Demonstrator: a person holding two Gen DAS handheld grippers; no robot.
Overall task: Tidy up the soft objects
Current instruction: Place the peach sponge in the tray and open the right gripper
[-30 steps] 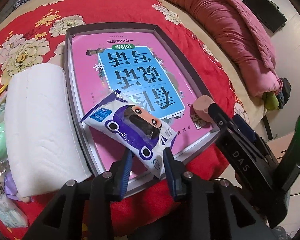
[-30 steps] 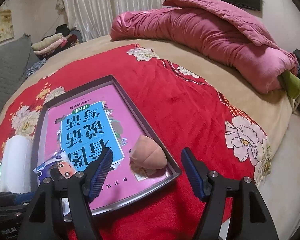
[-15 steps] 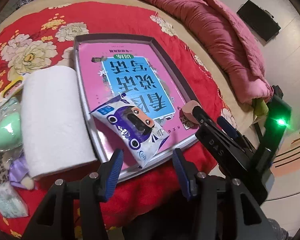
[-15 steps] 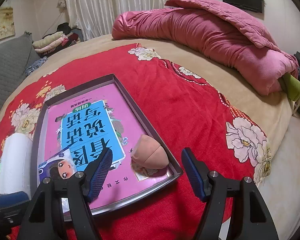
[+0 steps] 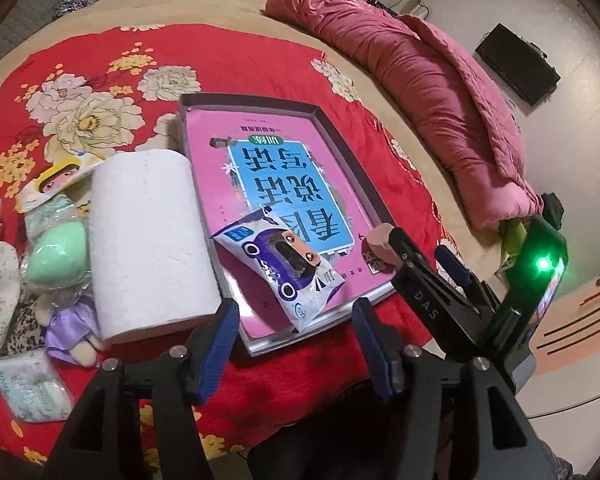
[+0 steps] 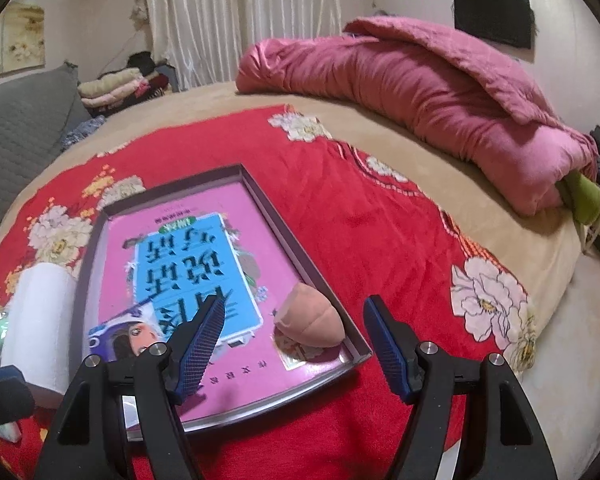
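A blue and white wipes packet (image 5: 284,276) with a cartoon face lies in the grey tray (image 5: 340,148), on the pink book. My left gripper (image 5: 295,312) hovers above the tray's near edge. Its jaws are opening, and the pads stand clear on either side of the packet's near corner. A peach soft sponge (image 6: 308,322) rests in the tray's (image 6: 300,248) near right corner. My right gripper (image 6: 296,312) is open, with the sponge lying loose beyond its fingers. In the left wrist view the right gripper (image 5: 420,246) reaches in from the right, by the sponge (image 5: 380,236).
A white paper roll (image 5: 148,236) lies left of the tray. Further left are a green egg sponge in wrap (image 5: 58,256), a purple doll (image 5: 70,328), a tissue pack (image 5: 28,384) and a yellow cartoon pack (image 5: 56,184). A pink duvet (image 6: 420,88) lies at the bed's far side.
My left gripper let go of the wipes packet, opened wide and drew back and up. The packet stays in the tray. The right gripper has barely moved.
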